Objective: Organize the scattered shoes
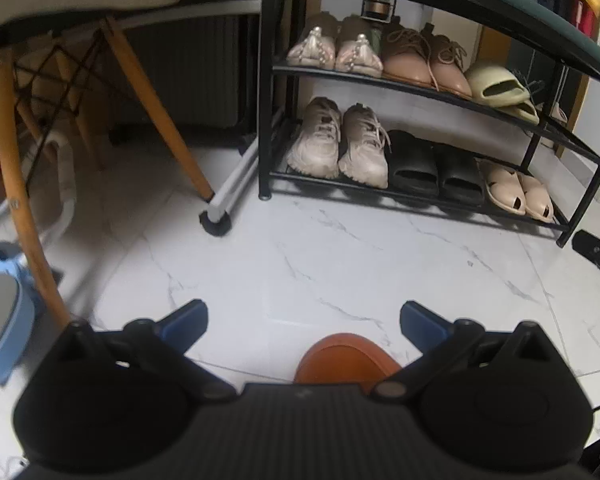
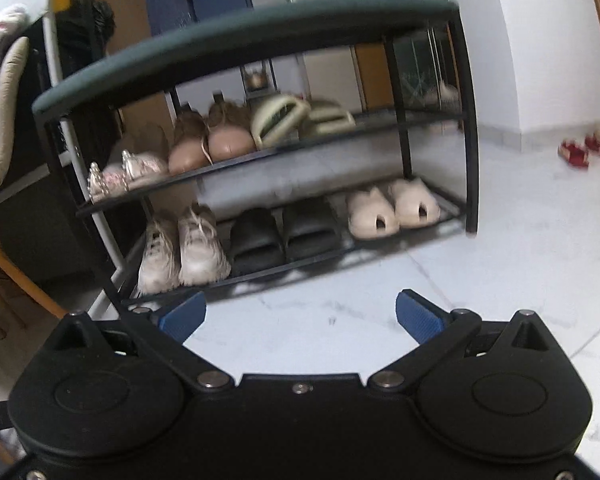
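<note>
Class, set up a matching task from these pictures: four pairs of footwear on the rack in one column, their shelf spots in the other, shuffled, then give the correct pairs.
Column 1
1. black slides
2. brown lace-up shoes
3. white sneakers
4. green slides

Column 2
A. lower shelf, left end
B. upper shelf, right end
C. lower shelf, middle
D. upper shelf, middle

Pairs: 1-C, 2-D, 3-A, 4-B

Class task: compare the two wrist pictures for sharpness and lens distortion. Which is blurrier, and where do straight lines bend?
Right wrist view: motion-blurred, the shoe rack and white sneakers smeared. Left wrist view: sharper, black slides crisp. Both: fisheye bows the rack's top bar, edges darken.
</note>
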Action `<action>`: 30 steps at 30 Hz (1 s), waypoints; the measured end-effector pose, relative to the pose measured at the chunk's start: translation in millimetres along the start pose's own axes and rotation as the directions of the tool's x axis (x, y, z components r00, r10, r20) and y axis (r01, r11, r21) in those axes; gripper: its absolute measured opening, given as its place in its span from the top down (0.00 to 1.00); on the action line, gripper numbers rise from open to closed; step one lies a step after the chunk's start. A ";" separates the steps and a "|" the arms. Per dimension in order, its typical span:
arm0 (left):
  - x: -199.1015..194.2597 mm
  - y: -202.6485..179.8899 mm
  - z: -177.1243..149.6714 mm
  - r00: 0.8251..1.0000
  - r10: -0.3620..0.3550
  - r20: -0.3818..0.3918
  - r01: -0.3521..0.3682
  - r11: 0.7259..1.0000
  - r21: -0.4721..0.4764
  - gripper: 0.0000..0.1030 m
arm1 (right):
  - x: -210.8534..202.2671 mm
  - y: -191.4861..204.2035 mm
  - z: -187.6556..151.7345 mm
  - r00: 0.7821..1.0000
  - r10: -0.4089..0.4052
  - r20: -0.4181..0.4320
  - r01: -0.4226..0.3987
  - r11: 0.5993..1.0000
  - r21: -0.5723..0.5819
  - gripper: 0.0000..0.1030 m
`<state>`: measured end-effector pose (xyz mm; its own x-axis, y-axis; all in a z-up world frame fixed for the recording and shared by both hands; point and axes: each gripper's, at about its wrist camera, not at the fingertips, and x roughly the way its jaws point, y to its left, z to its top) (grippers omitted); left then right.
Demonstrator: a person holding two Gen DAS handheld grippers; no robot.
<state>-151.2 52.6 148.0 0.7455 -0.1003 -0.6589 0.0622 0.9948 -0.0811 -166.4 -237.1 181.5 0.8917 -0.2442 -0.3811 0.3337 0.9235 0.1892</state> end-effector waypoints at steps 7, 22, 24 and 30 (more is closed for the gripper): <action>9.2 2.0 -0.3 1.000 -0.018 -0.010 0.017 0.999 -0.030 0.01 | 5.8 3.2 -2.3 1.000 -0.017 -0.010 0.017 1.000 -0.019 0.00; 18.1 -31.5 2.7 1.000 0.002 0.001 -0.002 0.997 0.083 0.01 | 20.3 -2.7 -11.8 0.997 -0.008 -0.077 0.011 0.999 0.037 0.00; 18.3 -32.2 2.2 1.000 -0.002 -0.006 0.003 0.997 0.082 0.01 | 21.1 -2.9 -11.7 0.997 -0.010 -0.082 0.013 0.999 0.043 0.00; 22.4 -32.5 -0.4 0.999 -0.005 -0.032 0.008 0.997 0.078 0.01 | 22.2 -6.1 -12.9 0.996 -0.012 -0.090 0.019 0.997 0.072 0.00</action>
<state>-136.8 17.9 135.5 0.7235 -0.1061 -0.6822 0.1193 0.9925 -0.0278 -152.6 -244.3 160.2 0.8566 -0.2277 -0.4631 0.3712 0.8953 0.2464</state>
